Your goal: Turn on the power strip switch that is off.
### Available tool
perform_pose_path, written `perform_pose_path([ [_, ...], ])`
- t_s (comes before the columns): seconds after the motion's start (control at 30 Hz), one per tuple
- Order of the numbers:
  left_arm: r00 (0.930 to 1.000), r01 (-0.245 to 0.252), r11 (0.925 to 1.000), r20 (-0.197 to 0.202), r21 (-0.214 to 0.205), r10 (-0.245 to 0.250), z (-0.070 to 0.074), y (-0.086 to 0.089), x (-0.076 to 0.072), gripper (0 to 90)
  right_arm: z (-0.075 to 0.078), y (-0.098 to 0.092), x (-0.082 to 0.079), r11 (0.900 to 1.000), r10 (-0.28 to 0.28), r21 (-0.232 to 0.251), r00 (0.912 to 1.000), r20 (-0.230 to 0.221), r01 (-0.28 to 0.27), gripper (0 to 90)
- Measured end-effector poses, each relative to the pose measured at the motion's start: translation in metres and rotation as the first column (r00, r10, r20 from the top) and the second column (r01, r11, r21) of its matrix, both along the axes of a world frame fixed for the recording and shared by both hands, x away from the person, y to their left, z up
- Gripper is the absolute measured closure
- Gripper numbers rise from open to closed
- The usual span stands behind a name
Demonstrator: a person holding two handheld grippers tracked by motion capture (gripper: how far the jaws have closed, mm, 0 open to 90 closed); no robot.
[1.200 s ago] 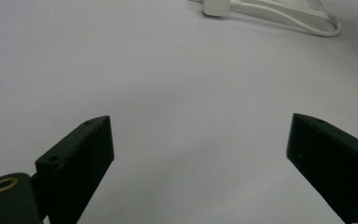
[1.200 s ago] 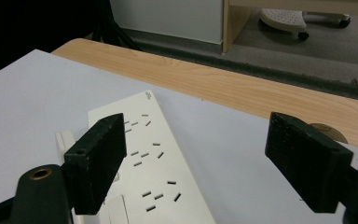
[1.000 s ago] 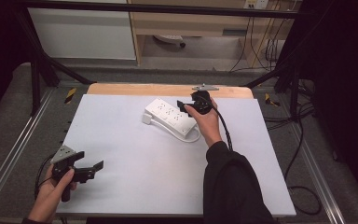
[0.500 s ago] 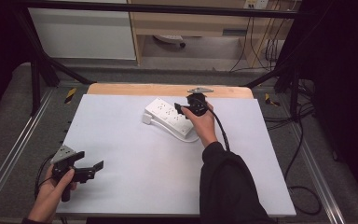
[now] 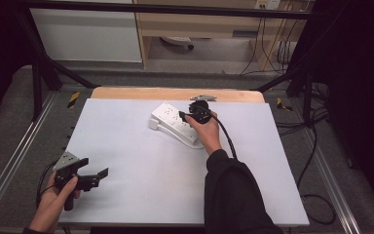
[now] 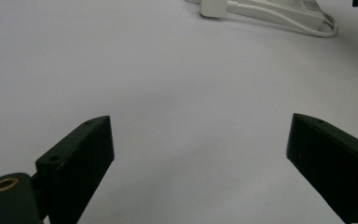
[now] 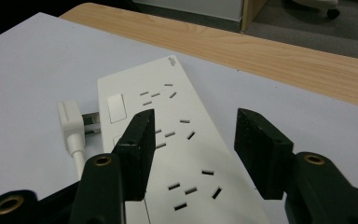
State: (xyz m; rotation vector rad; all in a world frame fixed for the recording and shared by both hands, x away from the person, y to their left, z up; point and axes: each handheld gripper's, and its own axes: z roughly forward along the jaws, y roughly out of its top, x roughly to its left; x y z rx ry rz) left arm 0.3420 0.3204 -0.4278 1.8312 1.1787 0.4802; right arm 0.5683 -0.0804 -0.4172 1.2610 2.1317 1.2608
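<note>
A white power strip [image 5: 171,121] lies slantwise at the back middle of the white table top [image 5: 141,195]. Its white plug [image 5: 153,124] and cord lie beside its left end. My right gripper [image 5: 184,116] hovers open just over the strip. In the right gripper view the jaws of this gripper [image 7: 193,137] straddle the socket face of the power strip [image 7: 186,186], with nothing held, and the plug [image 7: 71,122] lies to the left. My left gripper [image 5: 96,172] stands wide open at the front left, far from the strip. Between the jaws of the left gripper [image 6: 200,158] is bare table.
A strip of bare wood [image 5: 126,93] runs along the table's back edge. Metal rails [image 5: 9,170] flank the table. A black cable [image 5: 228,139] trails from the right gripper over the forearm. In the left gripper view the power strip [image 6: 279,10] lies far ahead.
My right gripper has moved left and toward me, from the strip's far right end to over its socket face. The left gripper has stayed put.
</note>
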Motion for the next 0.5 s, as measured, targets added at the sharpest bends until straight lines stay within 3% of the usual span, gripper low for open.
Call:
perform_pose_path([
  [0.5, 1.0, 0.002, 1.0, 0.0, 0.001, -0.002, 0.0, 0.0, 0.0, 7.5, -0.009, 0.014, -0.003, 0.9988, 0.049, 0.006, 0.9987, -0.017, -0.049, 67.1],
])
